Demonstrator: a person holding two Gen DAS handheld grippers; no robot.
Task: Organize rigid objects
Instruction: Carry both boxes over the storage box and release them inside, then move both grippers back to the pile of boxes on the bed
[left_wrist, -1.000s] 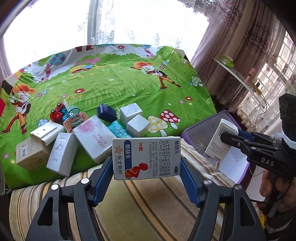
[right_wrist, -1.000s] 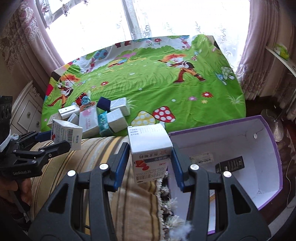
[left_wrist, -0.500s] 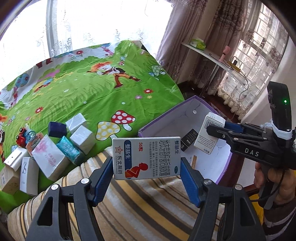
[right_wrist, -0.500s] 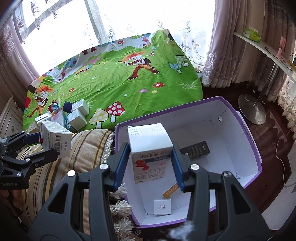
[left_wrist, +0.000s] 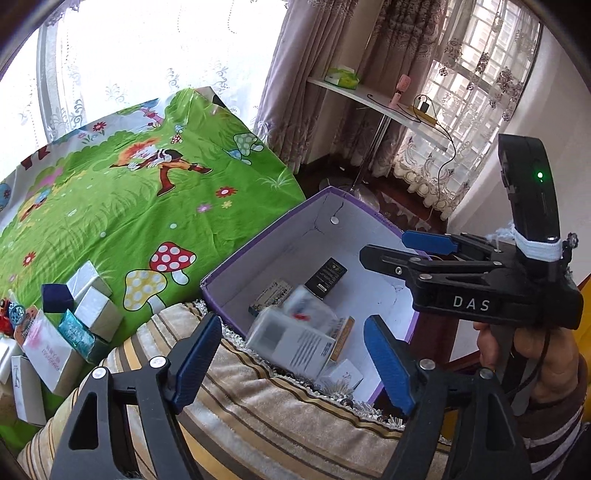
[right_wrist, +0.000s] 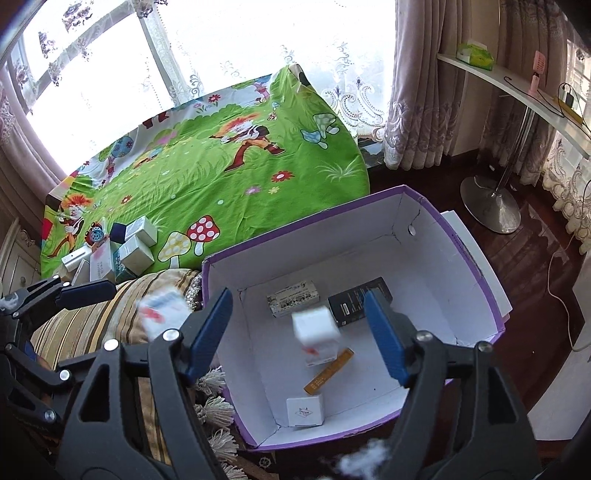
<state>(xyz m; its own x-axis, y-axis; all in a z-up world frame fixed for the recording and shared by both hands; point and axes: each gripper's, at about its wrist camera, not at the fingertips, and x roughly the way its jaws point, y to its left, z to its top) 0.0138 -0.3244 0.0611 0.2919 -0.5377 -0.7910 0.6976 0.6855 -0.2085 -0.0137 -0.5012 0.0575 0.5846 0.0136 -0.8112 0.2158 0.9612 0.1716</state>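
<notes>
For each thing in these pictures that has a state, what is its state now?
Left claw: opening, nothing pressed between its fingers.
Right claw: opening, nothing pressed between its fingers.
Purple box: open, several small boxes inside.
Two released cartons: blurred, falling.
Boxes on the green sheet: lying in a loose pile.

An open box (right_wrist: 461, 258) is set on the floor beside a bed (right_wrist: 221, 177). Small cartons (right_wrist: 291, 297) are seen lying in the box. A cluster of boxes (right_wrist: 133, 247) is placed on the bed, left of a cushion (right_wrist: 92, 321).
</notes>
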